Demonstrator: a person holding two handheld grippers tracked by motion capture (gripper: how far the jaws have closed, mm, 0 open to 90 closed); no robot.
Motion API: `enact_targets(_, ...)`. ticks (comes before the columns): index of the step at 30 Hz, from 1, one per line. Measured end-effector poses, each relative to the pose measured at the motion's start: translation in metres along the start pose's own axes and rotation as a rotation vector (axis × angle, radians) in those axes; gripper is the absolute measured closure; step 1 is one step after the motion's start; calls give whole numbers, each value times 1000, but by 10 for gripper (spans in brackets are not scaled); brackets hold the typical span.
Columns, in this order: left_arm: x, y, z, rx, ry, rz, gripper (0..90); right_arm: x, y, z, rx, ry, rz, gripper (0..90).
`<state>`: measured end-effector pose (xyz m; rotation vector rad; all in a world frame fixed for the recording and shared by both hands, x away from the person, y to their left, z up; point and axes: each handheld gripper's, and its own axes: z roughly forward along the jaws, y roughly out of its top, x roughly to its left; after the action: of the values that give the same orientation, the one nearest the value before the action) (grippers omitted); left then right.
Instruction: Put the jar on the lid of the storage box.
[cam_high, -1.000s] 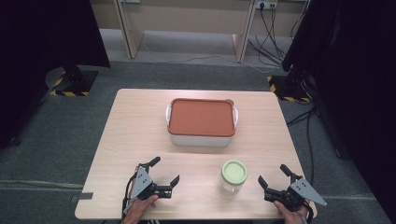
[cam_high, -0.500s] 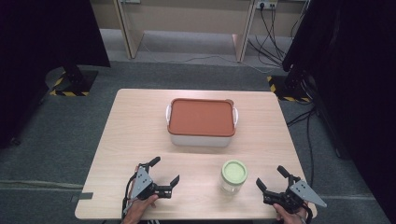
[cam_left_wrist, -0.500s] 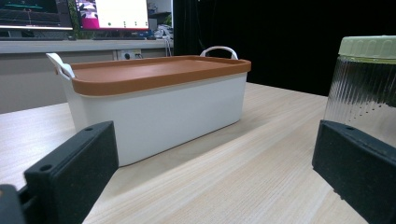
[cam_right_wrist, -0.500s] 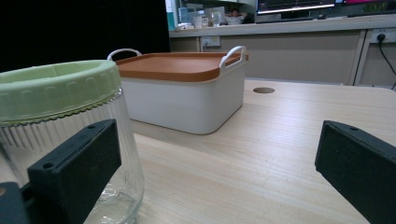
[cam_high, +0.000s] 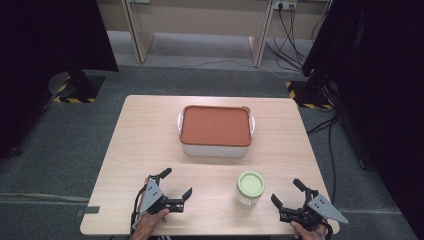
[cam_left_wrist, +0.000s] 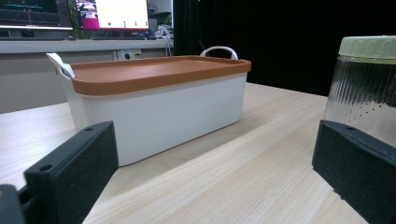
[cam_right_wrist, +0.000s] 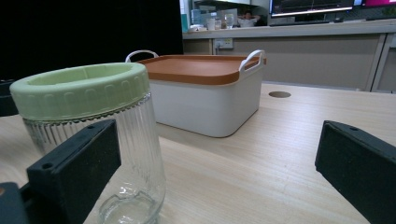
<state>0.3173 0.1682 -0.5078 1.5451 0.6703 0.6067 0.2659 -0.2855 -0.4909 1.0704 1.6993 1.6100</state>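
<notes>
A white box with an orange lid (cam_high: 216, 127) stands at the middle back of the wooden table (cam_high: 145, 135). Near the front edge stands a ribbed glass jar with a pale green lid (cam_high: 250, 189), upright. My left gripper (cam_high: 176, 182) lies open at the front left, well apart from the jar. My right gripper (cam_high: 286, 191) lies open just right of the jar, not touching it. The left gripper view has the box (cam_left_wrist: 159, 102) ahead and the jar (cam_left_wrist: 364, 93) at the right, between open jaws (cam_left_wrist: 212, 177). In the right gripper view the jar (cam_right_wrist: 93, 135) stands close behind the left jaw, with the box (cam_right_wrist: 205, 93) beyond.
A small round hole (cam_right_wrist: 280, 94) marks the tabletop to the right of the box. Black curtains (cam_high: 380, 75) hang on both sides of the table. Cables (cam_high: 295, 30) run over the grey floor behind it.
My right gripper has slid a little to the left, closer to the jar. The left gripper, jar and box have not moved.
</notes>
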Motion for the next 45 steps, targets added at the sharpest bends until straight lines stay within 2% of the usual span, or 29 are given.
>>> enact_targets(29, 0, 0, 0, 1, 1, -3, 0, 15, 4, 2, -3, 88, -24, 4)
enact_targets(45, 0, 0, 0, 2, 2, -3, 0, 23, 3, 5, 6, 120, -37, 4)
